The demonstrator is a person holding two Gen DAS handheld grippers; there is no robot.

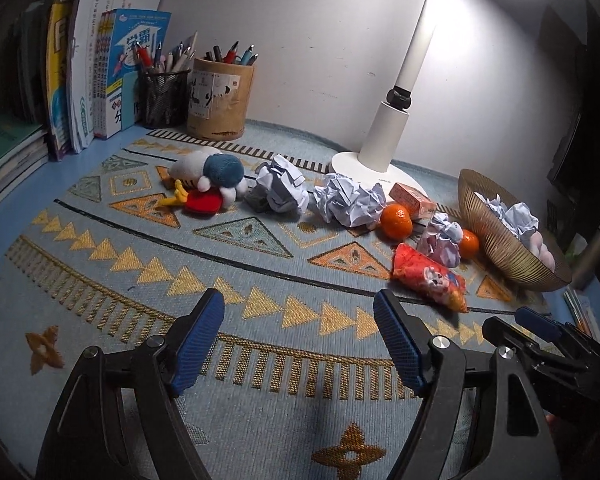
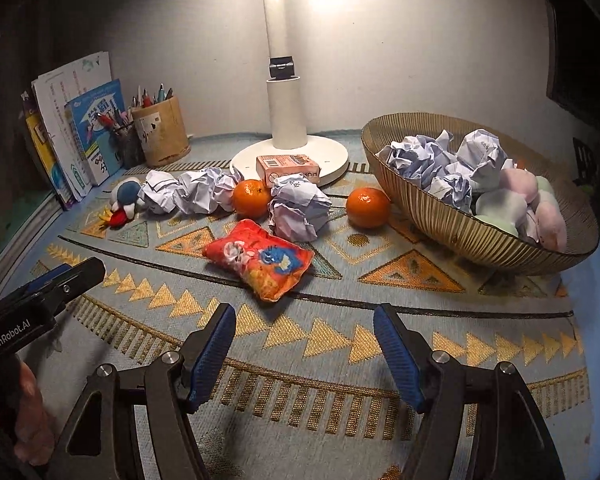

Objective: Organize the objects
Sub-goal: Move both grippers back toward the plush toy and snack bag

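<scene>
right wrist view: both tools released, right tool (image 2: 305,330) and left tool (image 1: 299,318) gripping nothing above the patterned surface (image 2: 340,360), snack bag (image 2: 259,263) just ahead.

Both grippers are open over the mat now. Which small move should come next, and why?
Probably move the right gripper forward to the red snack packet. It lies nearest, straight ahead of the empty open jaws. The crumpled paper balls and two mandarins lie farther back, and the ribbed bowl already holds paper balls.
</scene>
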